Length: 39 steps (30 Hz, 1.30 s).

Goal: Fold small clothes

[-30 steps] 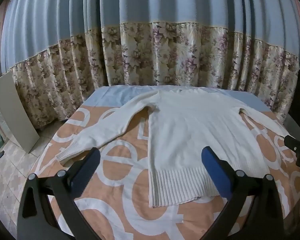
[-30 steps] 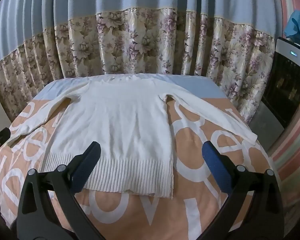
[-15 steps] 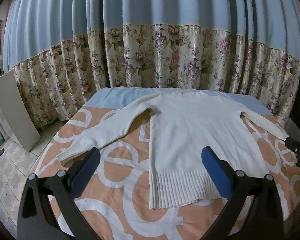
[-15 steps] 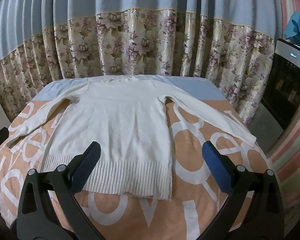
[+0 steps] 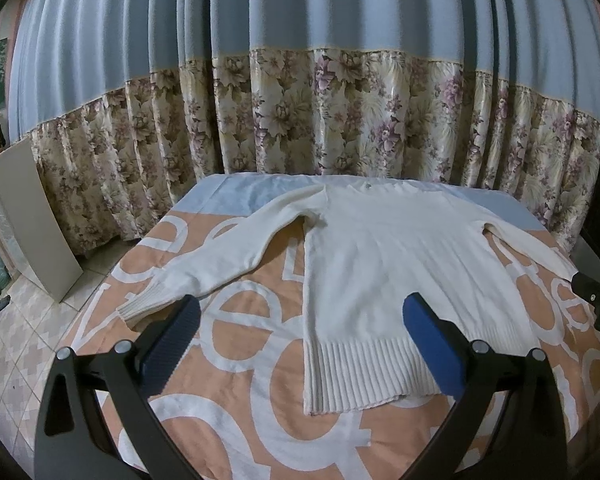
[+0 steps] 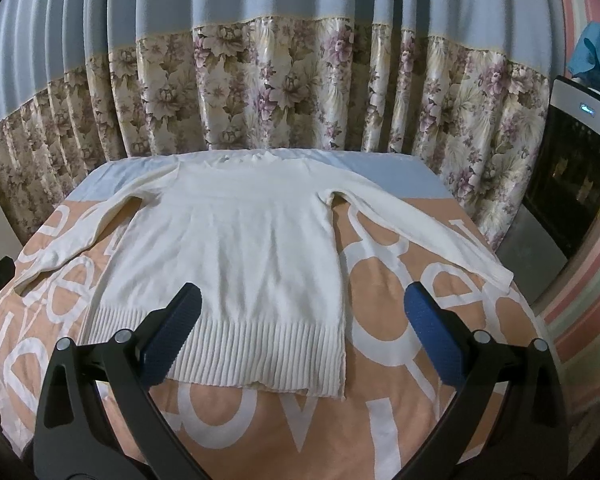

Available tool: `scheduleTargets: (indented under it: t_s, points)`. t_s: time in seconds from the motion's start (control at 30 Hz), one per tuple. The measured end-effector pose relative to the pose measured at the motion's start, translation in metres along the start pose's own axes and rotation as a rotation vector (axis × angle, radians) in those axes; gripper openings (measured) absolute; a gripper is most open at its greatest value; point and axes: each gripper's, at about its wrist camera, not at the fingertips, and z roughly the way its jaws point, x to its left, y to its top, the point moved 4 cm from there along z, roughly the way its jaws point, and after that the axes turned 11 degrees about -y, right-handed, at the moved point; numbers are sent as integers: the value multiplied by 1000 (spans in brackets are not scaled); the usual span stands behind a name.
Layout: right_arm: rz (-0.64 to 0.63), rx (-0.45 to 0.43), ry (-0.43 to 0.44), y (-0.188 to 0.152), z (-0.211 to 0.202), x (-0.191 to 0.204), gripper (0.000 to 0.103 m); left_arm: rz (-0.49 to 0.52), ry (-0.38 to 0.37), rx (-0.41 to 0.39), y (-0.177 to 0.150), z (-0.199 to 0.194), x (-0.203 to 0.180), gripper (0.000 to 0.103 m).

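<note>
1. Left wrist view: one white sweater (image 5: 384, 276) lies flat on the bed (image 5: 236, 360), collar far, ribbed hem near, long axis running away from the camera.
2. Left gripper (image 5: 300, 336) hovers ahead of the hem's left corner, jaws wide open and empty; the left sleeve (image 5: 204, 268) is nearer to it.
3. Right gripper (image 6: 302, 334) hovers over the hem, jaws open and empty; the right sleeve (image 6: 428, 236) is nearer to it.
4. Count: one sweater, two sleeves spread outward, two grippers.

Floral-and-blue curtain (image 5: 340, 128), orange lettered bedspread (image 6: 380, 432), leaning white board (image 5: 32, 220), tiled floor (image 5: 16, 344)
</note>
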Motion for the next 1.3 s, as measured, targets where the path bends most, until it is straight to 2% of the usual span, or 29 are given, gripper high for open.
scheduleTargets:
  t_s: [1.3]
  points:
    - [2, -2, 1, -1, 0, 0, 100, -1, 10, -18, 4, 3, -4, 101]
